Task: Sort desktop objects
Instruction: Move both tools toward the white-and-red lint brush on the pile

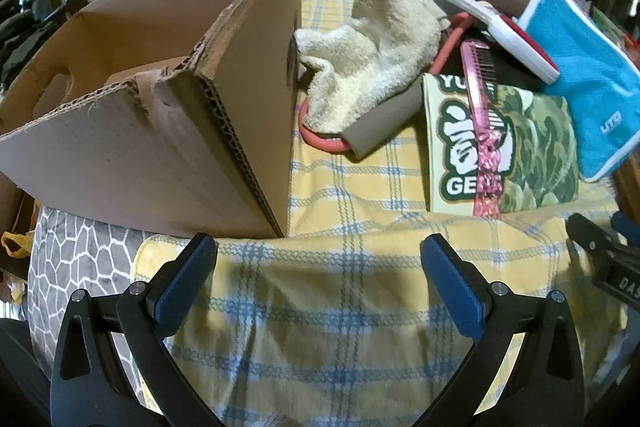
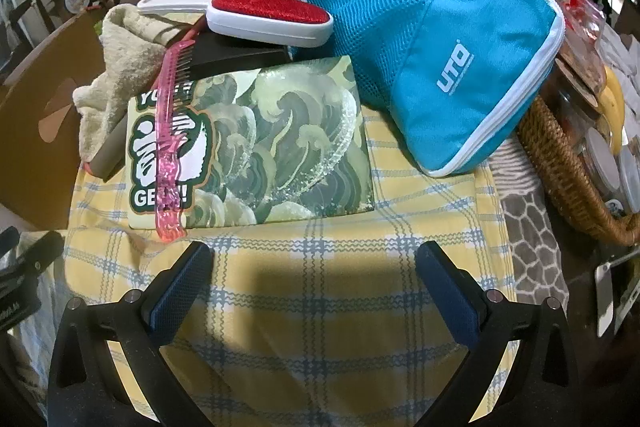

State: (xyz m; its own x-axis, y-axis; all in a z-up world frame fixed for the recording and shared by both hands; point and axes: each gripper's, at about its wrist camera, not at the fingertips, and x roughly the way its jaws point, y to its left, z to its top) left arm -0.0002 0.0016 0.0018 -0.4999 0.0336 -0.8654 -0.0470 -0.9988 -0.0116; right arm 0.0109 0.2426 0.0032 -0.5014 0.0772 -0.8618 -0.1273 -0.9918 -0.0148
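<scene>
L claw (image 1: 318,259) & R claw (image 2: 314,265): both wide open, nothing held, hovering over yellow plaid cloth (image 2: 320,327) on desk. Cardboard box (image 1: 160,131) at L. Pink comb (image 2: 170,131) lies across green wave-print book (image 2: 272,143); towel (image 1: 360,55), red lint brush (image 2: 268,13), blue pouch (image 2: 440,43) behind it.

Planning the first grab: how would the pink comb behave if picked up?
The pink comb looks like thin rigid plastic, so probably stiff and light. It lies loose across the green book, so a nudge would likely slide it off.
</scene>
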